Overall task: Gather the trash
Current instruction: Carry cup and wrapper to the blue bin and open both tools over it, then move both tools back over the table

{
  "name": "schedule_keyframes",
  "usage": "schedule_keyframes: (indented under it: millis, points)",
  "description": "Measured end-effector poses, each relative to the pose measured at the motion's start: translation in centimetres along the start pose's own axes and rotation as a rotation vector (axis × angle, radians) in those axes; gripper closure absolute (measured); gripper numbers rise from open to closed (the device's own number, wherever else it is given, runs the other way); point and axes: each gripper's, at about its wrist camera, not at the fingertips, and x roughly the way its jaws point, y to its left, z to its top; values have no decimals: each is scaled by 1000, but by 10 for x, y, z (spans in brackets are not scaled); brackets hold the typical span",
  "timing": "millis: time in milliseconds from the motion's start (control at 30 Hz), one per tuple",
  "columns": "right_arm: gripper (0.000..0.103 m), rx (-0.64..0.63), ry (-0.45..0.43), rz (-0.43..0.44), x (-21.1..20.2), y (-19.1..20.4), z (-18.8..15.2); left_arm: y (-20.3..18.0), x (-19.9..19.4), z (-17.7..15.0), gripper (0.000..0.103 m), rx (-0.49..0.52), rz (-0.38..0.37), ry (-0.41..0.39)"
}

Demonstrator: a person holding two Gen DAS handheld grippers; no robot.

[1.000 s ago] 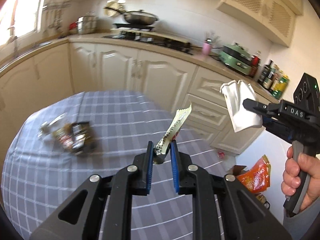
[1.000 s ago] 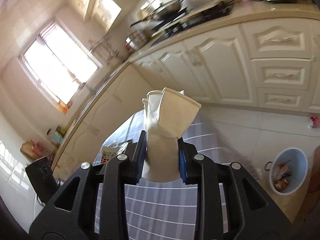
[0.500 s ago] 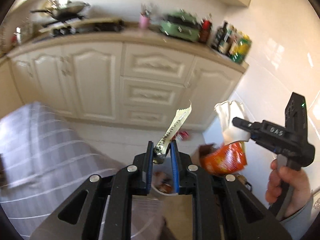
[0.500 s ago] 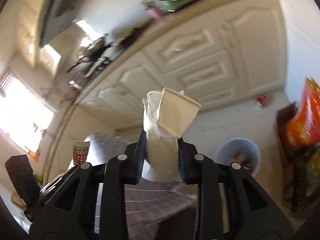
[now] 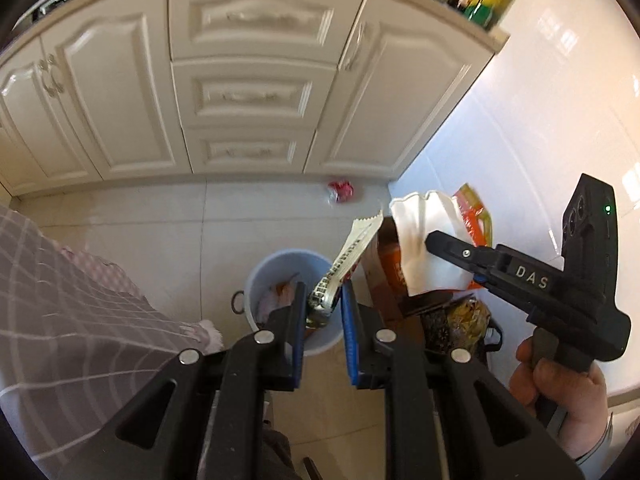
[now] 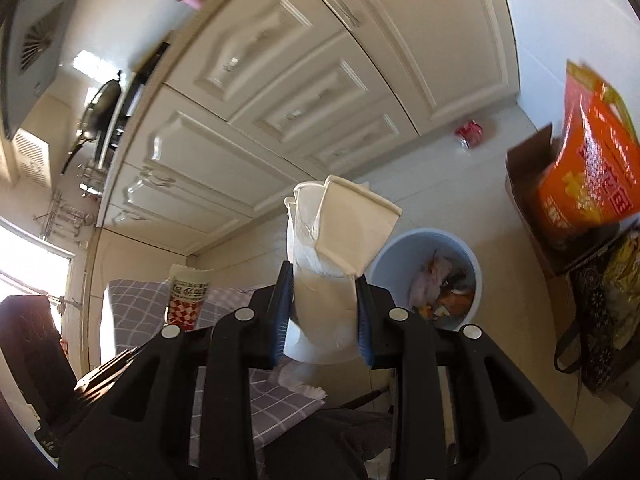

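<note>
My left gripper (image 5: 323, 304) is shut on a thin, crinkle-edged snack wrapper (image 5: 352, 256) that sticks up from its blue pads. It hangs over a pale blue trash bin (image 5: 264, 280) on the tiled floor, with litter inside. My right gripper (image 6: 323, 308) is shut on crushed white paper cups (image 6: 340, 232); the same bin (image 6: 388, 260) lies just right of them. In the left wrist view the right gripper (image 5: 440, 240) with the white cups (image 5: 424, 248) is at the right, held by a hand (image 5: 560, 392). The wrapper (image 6: 188, 296) also shows at the left of the right wrist view.
Cream kitchen cabinets (image 5: 248, 80) stand behind the bin. A red can (image 5: 340, 191) lies on the floor by them. An orange snack bag in a cardboard box (image 6: 584, 176) and a dark bag (image 6: 600, 312) stand right of the bin. A checked tablecloth (image 5: 72, 320) hangs at the left.
Both grippers have swung away from the table and tipped down toward the floor. The blue bin now lies under them. Each still holds the same piece of trash.
</note>
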Motion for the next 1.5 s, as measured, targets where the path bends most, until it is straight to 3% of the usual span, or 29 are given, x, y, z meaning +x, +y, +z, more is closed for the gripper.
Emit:
schedule_keyframes:
  millis: [267,300,333,400,433,500,600,867,1500]
  points:
    - [70,99,52,-2,39,-28,12,0,64,19,84,-17,-34,127]
    - [48,120,57,-2,43,-34,13,1,69,21,67,-13,-56,146]
    - [37,133,53,-6,46,-37,13,1,74,22,39,-12,-61,158]
    - [30,147,47,-8,47,-42,14,7,74,23,21,-30,-11,129]
    - [28,156,48,-3,48,-43,14,10,72,24,20,-42,-7,120]
    - [12,168,39,-13,46,-47,13,15,72,25,17,-59,15,129]
    - [6,176,24,-26,41,-46,12,18,61,27,16,-50,67,101]
    - [6,133,3,-51,25,-27,7,18,22,24,12,-40,104,30]
    - [6,-17,-92,-15,-41,64,-6,22,-83,1,11,-38,78,-132]
